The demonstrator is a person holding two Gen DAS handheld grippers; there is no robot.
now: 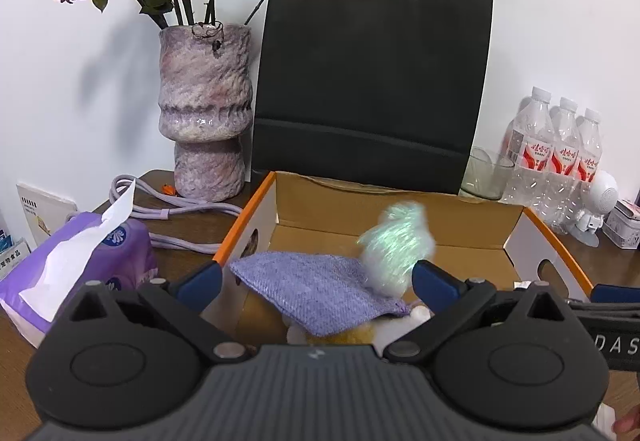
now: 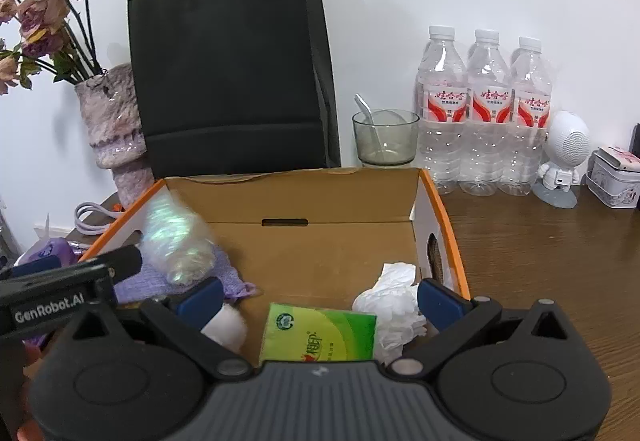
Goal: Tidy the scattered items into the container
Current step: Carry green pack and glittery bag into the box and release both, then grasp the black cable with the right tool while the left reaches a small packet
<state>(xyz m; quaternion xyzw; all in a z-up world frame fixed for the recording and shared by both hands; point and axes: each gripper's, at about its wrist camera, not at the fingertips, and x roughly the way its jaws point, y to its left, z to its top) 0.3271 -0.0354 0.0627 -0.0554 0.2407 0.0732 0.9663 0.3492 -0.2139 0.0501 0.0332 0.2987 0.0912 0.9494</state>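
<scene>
An open cardboard box (image 1: 400,209) with orange rims stands on the wooden table; it also shows in the right wrist view (image 2: 320,197). Inside lie a purple knitted cloth (image 1: 312,289), an iridescent fluffy pompom (image 1: 396,245), blurred, a yellow plush piece (image 1: 344,337), a green tissue pack (image 2: 320,333) and crumpled white tissue (image 2: 396,305). My left gripper (image 1: 316,283) is open over the box with the cloth and pompom between its fingers. My right gripper (image 2: 320,295) is open above the box, over the green pack. The pompom (image 2: 176,245) and cloth (image 2: 152,281) lie at the box's left.
Behind the box stand a black paper bag (image 1: 372,81), a mottled vase (image 1: 206,113) with dried roses, a glass bowl (image 2: 384,137) with a spoon, three water bottles (image 2: 484,109), a white figurine (image 2: 564,157) and a tin (image 2: 616,177). A purple tissue pack (image 1: 80,261) and cable (image 1: 176,205) lie left.
</scene>
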